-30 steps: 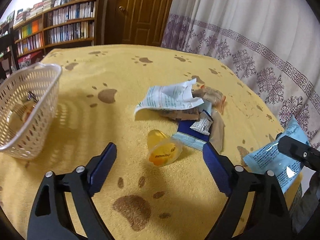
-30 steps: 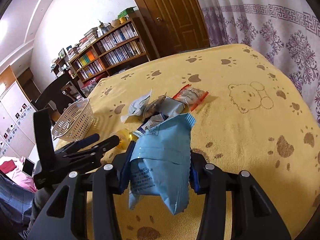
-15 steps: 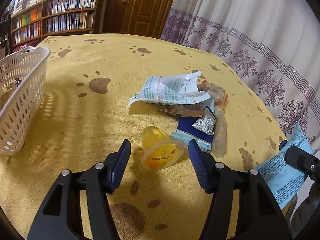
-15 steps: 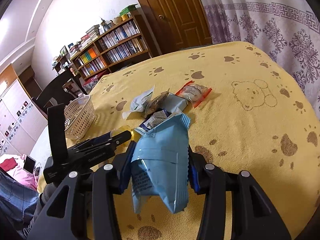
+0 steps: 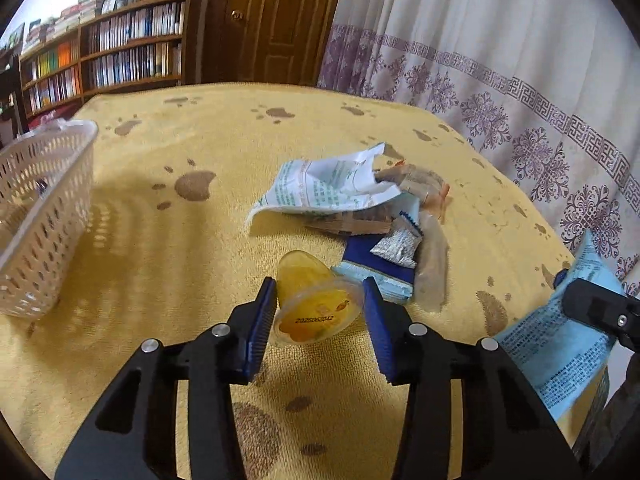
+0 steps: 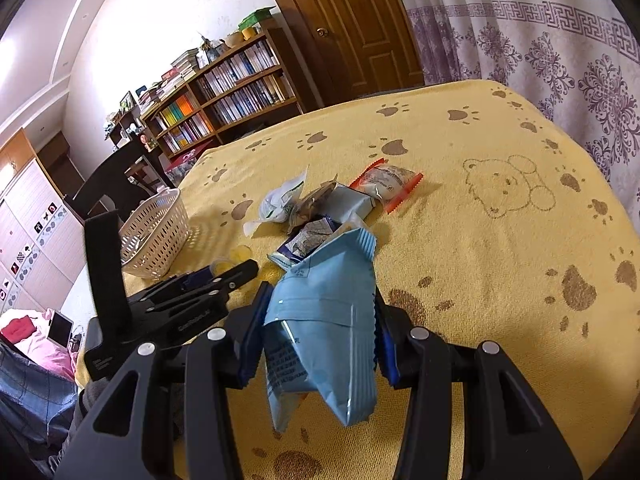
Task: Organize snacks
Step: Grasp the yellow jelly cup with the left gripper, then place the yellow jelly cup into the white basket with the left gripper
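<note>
Jelly cup (image 5: pixel 312 300) on its side just beside the snack pile (image 5: pixel 360 208), bracketed by the left gripper (image 5: pixel 318 308), jaws narrowly apart. Blue packet (image 6: pixel 324 320) clamped in the right gripper (image 6: pixel 318 320). Next, likely: close, carry to basket (image 5: pixel 44 216).

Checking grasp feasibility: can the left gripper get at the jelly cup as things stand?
Probably yes. The left gripper already has its blue pads either side of the jelly cup, which lies on its side, nothing between them. The dark blue packet sits close behind.

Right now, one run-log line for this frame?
left tongs: open, straddling jelly cup | right tongs: shut on blue snack bag | basket: left of the snack pile
</note>
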